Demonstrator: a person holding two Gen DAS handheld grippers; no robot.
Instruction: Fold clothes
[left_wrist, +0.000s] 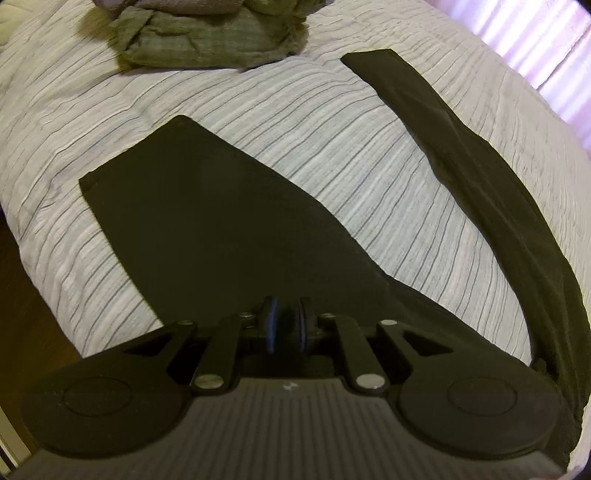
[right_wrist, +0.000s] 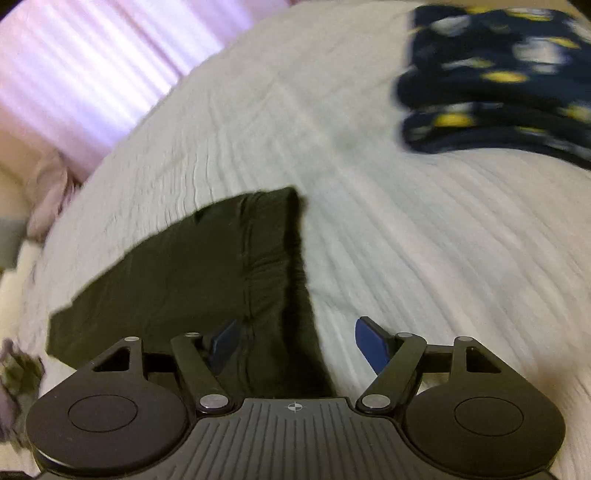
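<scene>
left wrist view showed a pair of plain black fabric trousers spread on a bed covered by a white ribbed bedspread with thin dark stripes. 1 leg lay flat and smooth, a broad dark panel running away from the camera to a square hem at the upper left. the other leg was bunched lengthwise into a narrow, creased band that curved along the right side to a hem near the top. the 2 legs spread apart with bare bedspread between them. the left gripper sat at the near end of the flat leg, its 2 blue-padded fingers drawn close with only a slim gap; against the black cloth i could not tell whether any fabric was caught between them. a crumpled heap of olive-green checked cloth lay on the bedspread at the far edge, well apart from the trousers.

right wrist view was blurred. the right gripper had its jaws spread wide, the left blue pad over the black fabric and the right pad over bare bedspread, gripping nothing. a stitched seam ran down the cloth between the fingers, and its right edge was folded into a soft ridge. a folded dark blue garment with yellow and white spots rested at the upper right, well apart. pale pink pleated curtains hung beyond the bed.
</scene>
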